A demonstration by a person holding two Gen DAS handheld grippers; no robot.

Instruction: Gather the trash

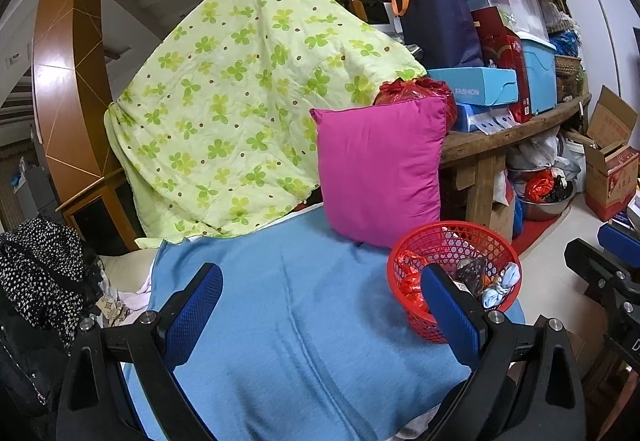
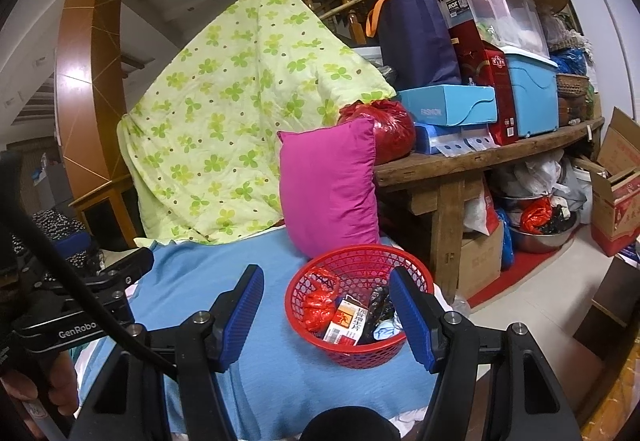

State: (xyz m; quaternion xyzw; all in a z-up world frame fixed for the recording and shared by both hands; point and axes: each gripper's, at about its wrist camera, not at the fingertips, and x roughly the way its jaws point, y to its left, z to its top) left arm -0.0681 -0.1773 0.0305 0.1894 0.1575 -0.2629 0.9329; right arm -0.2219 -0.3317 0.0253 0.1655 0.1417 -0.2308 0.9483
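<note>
Basket (image 2: pixel 360 305) sits on the blanket (image 2: pixel 256 281) just ahead of the right gripper (image 2: pixel 332 317), between its fingers in that view; ahead-right of the left gripper (image 1: pixel 324 301). Inside the basket: crumpled bag (image 2: pixel 320 305) left, small box (image 2: pixel 344 321) middle, wrappers right. Pillow (image 2: pixel 328 185) stands upright right behind the basket. Quilt (image 2: pixel 240 109) hangs behind and left of the pillow. Tabletop (image 2: pixel 440 161) to the right behind the pillow, loaded with boxes (image 2: pixel 448 105) and a tied bag (image 2: pixel 392 129). Bowl (image 2: pixel 540 233) on the floor beneath it.
</note>
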